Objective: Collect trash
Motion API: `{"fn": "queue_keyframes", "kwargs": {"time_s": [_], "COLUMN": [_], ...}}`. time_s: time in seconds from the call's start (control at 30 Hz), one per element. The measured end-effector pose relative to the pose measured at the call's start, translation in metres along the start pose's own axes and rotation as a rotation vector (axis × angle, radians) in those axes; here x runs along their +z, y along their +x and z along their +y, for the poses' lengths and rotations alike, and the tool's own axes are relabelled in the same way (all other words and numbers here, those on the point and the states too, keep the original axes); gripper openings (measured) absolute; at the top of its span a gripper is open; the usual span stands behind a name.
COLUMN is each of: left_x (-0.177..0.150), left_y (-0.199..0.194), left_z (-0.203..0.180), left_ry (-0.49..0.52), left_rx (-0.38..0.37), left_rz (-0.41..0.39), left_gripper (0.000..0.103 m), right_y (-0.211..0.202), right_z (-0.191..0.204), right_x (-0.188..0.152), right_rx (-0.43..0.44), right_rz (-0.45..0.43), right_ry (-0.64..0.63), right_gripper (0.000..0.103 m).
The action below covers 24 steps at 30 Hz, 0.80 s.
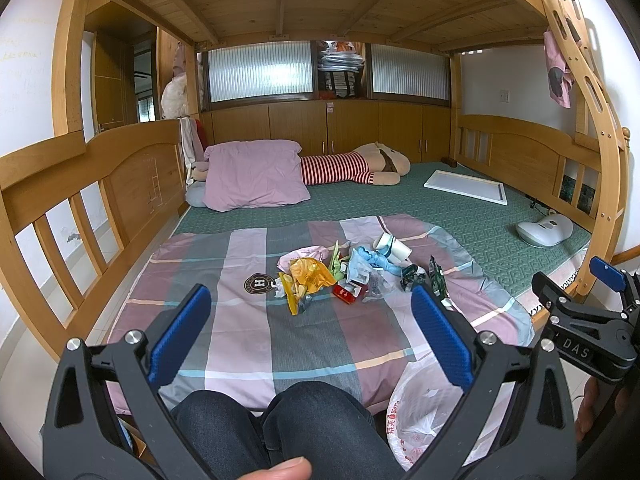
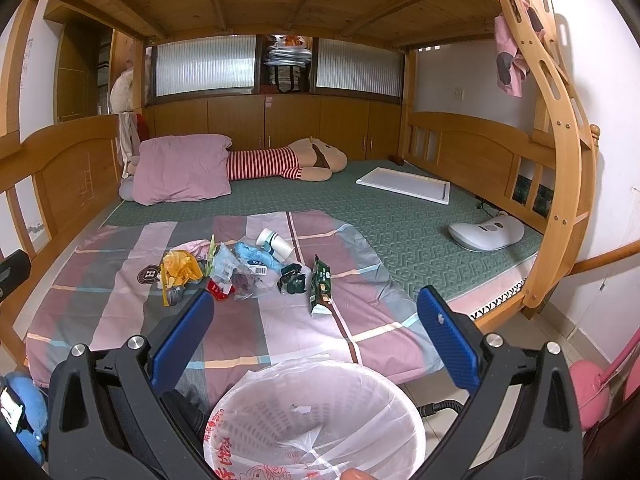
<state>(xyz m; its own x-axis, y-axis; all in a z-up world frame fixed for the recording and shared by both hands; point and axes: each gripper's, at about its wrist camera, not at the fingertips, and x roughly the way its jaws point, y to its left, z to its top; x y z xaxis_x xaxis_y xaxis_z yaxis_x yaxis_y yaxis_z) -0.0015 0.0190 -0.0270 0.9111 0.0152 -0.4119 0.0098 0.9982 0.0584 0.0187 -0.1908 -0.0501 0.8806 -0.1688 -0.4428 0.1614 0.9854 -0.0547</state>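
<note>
A heap of trash (image 1: 344, 272) lies on the plaid sheet (image 1: 248, 344): a yellow wrapper (image 1: 308, 274), a blue wrapper (image 1: 368, 260), a white paper cup (image 1: 394, 246), a red pack (image 1: 347, 293) and a green snack bag (image 2: 320, 284). My left gripper (image 1: 312, 336) hangs open above the sheet, short of the heap, nothing between its fingers. My right gripper (image 2: 316, 340) is open too, above a white basket (image 2: 316, 420) lined with a thin plastic bag, near the bed's front edge. The right gripper's body (image 1: 588, 320) shows at the right of the left wrist view.
A wooden bunk frame (image 1: 100, 184) surrounds the bed. Farther back lie a pink pillow (image 1: 254, 174), a striped plush toy (image 1: 360, 166), a white board (image 1: 466, 186) and a white gadget (image 1: 546, 230). A person's knees (image 1: 280, 420) are at the front edge.
</note>
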Motion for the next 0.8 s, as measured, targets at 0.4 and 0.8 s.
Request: {"fn": "queue_keyframes", "kwargs": {"time_s": [0.4, 0.8], "left_x": [0.0008, 0.0007], "left_y": [0.0001, 0.0016], "left_z": [-0.0002, -0.0009], "left_ry": [0.001, 0.004], "left_rx": [-0.001, -0.003], "left_rz": [0.001, 0.005], "left_gripper": [0.100, 0.100], "right_y": [0.0004, 0.0014], "right_z": [-0.0007, -0.0001], "right_x": [0.0016, -0.0002], "right_rx": [0.000, 0.001], "right_rz": [0.003, 0.008], "right_ry": [0.000, 0.000], "right_gripper": [0.100, 0.100]}}
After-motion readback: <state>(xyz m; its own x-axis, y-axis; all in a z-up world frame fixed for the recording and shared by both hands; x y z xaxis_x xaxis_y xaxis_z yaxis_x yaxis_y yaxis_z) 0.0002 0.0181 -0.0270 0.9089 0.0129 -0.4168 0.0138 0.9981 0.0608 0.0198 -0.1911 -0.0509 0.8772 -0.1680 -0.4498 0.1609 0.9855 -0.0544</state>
